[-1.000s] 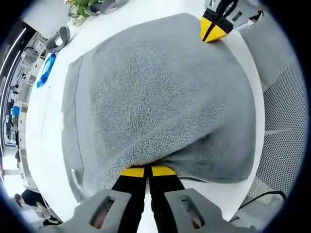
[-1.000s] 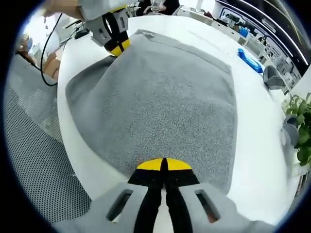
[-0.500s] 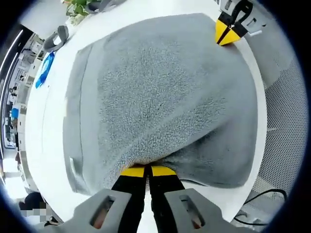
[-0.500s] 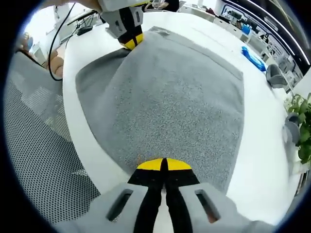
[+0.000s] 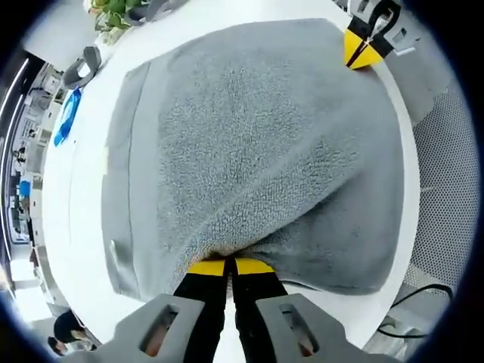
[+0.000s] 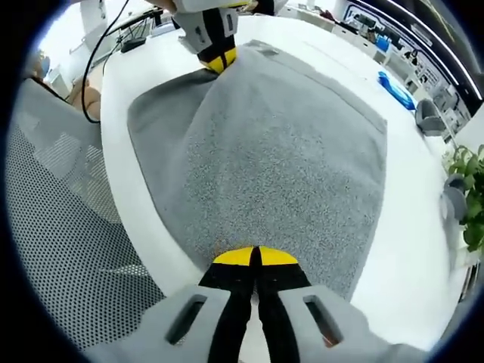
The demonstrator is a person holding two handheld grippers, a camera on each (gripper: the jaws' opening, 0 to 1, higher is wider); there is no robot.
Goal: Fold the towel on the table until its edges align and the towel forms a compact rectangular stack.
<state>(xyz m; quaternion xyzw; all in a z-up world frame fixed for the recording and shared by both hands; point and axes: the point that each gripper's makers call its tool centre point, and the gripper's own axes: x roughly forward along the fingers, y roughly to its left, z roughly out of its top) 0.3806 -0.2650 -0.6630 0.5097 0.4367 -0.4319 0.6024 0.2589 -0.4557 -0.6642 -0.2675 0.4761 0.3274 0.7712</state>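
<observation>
grey terry towel on white table, near edge lifted, fold under way, not yet laid over; far edge flat. left gripper jaws clamped on one near corner; right gripper jaws clamped on other near corner. judged early: edges unaligned, compact stack still to come. towel thick, looped pile, smooth hem band; table glossy, hard, curved rim.

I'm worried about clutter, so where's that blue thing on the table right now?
In the right gripper view, the blue object lies on the white table at upper right, past the grey towel, near the dark bowl-like item.
</observation>
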